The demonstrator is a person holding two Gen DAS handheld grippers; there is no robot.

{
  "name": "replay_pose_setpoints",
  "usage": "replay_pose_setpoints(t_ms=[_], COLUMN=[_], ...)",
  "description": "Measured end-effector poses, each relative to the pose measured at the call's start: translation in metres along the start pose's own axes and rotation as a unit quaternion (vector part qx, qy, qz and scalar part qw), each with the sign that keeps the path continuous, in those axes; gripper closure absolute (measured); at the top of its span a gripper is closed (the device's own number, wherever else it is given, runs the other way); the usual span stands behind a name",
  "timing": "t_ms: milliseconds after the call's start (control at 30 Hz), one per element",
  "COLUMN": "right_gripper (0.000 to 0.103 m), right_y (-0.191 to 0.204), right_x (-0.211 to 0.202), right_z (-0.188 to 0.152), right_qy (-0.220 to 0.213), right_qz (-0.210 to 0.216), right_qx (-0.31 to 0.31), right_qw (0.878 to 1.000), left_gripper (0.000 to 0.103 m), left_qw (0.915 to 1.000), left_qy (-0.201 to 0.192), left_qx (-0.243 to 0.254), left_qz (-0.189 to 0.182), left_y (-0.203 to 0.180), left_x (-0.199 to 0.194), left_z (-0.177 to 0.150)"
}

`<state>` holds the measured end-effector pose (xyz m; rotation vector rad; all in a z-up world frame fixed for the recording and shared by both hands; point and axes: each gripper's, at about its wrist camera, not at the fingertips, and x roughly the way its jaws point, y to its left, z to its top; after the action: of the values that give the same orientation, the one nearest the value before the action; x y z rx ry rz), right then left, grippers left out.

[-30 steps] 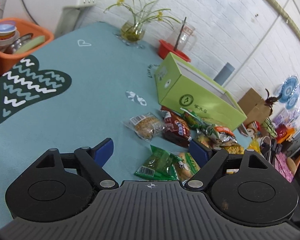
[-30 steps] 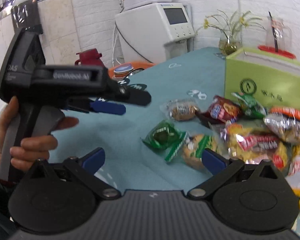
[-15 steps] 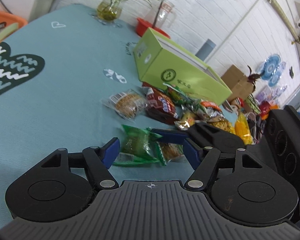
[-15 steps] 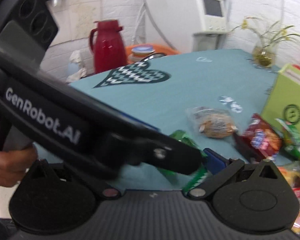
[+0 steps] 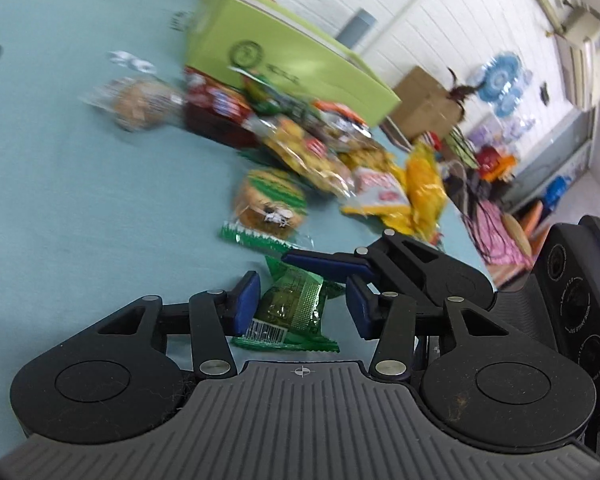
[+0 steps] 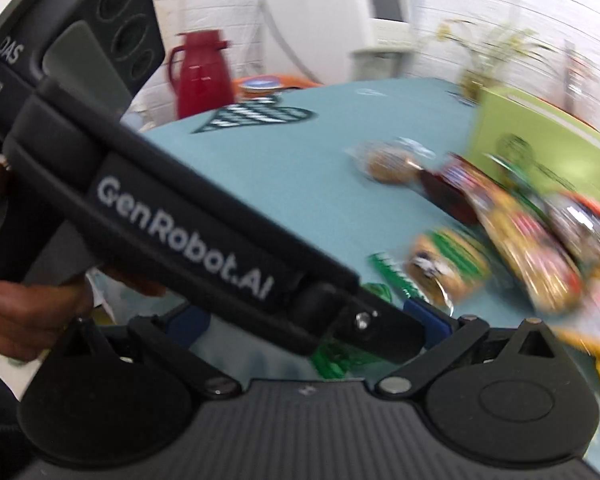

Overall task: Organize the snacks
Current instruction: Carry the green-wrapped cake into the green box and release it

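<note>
A small green snack packet (image 5: 292, 308) lies on the teal tablecloth (image 5: 80, 200), and my left gripper (image 5: 300, 306) straddles it. The jaws are closing: the left pad (image 5: 246, 304) touches the packet's edge, while a thin gap shows at the right pad. My right gripper (image 6: 306, 320) stands open, and the left tool's black housing (image 6: 180, 232) crosses in front of it. In the left wrist view one blue finger of the right gripper (image 5: 324, 266) reaches over the packet's far end. The right wrist view shows only a corner of the green packet (image 6: 336, 356).
A striped cookie packet (image 5: 270, 204) lies just beyond, then a blurred heap of snacks (image 5: 312, 148) and yellow bags (image 5: 424, 188) before a lime-green box (image 5: 284, 52). A wrapped pastry (image 5: 140, 100) lies left. The table edge (image 5: 460, 216) is at right. A red thermos (image 6: 200, 76) stands behind.
My left gripper dropped forward onto the green packet and its jaws narrowed around it. The right gripper came in from the right, bringing one finger over the packet.
</note>
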<state>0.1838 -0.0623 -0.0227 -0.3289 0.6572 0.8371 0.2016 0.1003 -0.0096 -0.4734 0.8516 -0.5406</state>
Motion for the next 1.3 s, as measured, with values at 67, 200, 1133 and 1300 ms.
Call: replay_pose_setpoints(t_ms=[67,200,1133,1300], right_gripper=[0.001,0.001,0.051,0.05], right_y=[-0.012,-0.027,-0.105,-0.177], right_x=[-0.011,-0.035,-0.033,0.002], right_z=[-0.01,-0.025,0.086,0.136], right_qy=[0.001,-0.018,-0.117,-0.109], right_qz=[-0.019,-0.052,-0.109,-0.122], right_qx=[0.028,0.065,0.017,0.026], right_qw=[0.999,0.996,0.987,0.986], left_gripper=[0.075,0.052,0.095,0.095], left_qw=[0.9999,0.9992,0.9889,0.9863], left_qy=[0.008,-0.005,-0.073,-0.074], left_qx=[0.008,0.033,0.118,0.131], left_qz=[-0.005,0.022,0.053,0.068], left_y=[-0.013,-0.034,-0.069,-0.061], left_x=[0.013,0.015,0.022,0.067], left_z=[0.001,0.002,0.133,0.218])
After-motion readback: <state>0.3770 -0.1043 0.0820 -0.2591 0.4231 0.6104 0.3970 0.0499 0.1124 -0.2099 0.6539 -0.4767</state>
